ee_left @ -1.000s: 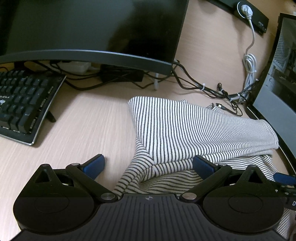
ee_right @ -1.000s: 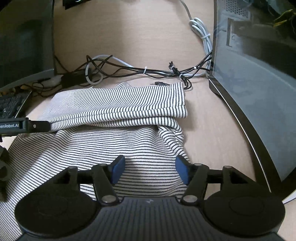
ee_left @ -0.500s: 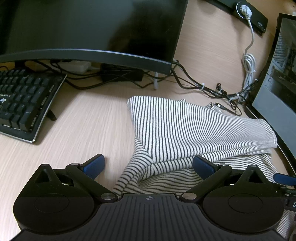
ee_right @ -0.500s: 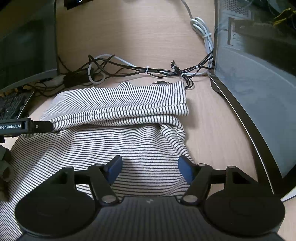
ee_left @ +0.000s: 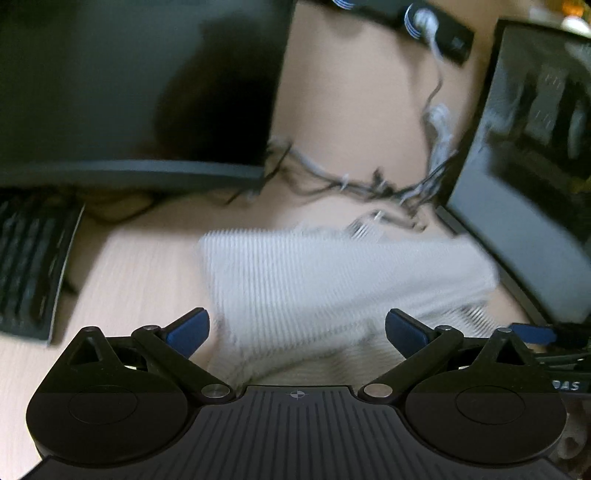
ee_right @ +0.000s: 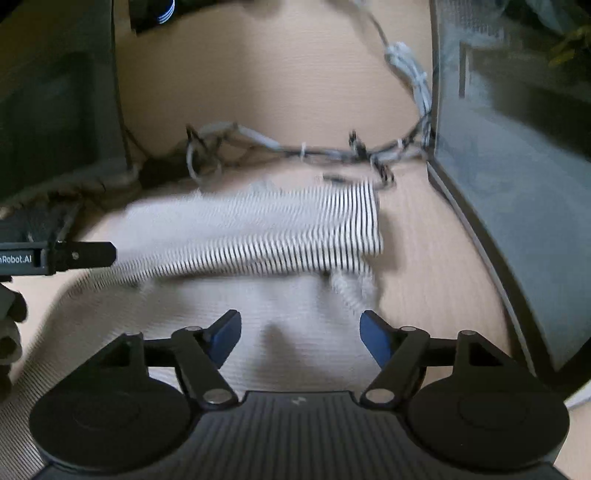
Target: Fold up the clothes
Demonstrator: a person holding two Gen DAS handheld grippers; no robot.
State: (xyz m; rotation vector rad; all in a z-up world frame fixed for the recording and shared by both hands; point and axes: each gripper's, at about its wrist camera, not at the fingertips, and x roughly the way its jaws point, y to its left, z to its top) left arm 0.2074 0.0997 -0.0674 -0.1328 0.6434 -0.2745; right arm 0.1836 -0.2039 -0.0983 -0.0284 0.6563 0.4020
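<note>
A black-and-white striped garment (ee_left: 332, 277) lies on the wooden desk with its far part folded over into a thick band (ee_right: 258, 229). My left gripper (ee_left: 297, 328) hangs open above the garment's near left side, with nothing between its blue pads. My right gripper (ee_right: 300, 332) is also open, low over the flat lower layer of cloth near the right edge, with no fold between its pads. One finger (ee_right: 85, 254) of the left gripper shows at the left of the right wrist view. Both views are blurred.
A dark monitor (ee_left: 129, 92) stands at the back left, with a keyboard (ee_left: 29, 266) beside it. Tangled cables (ee_right: 314, 151) run behind the garment. A glass-sided computer case (ee_right: 517, 166) walls off the right. A power strip (ee_left: 436, 18) lies at the far back.
The left gripper has lifted, so the garment and monitor sit lower in its view and look blurred. The right gripper has barely moved. Both stay open.
</note>
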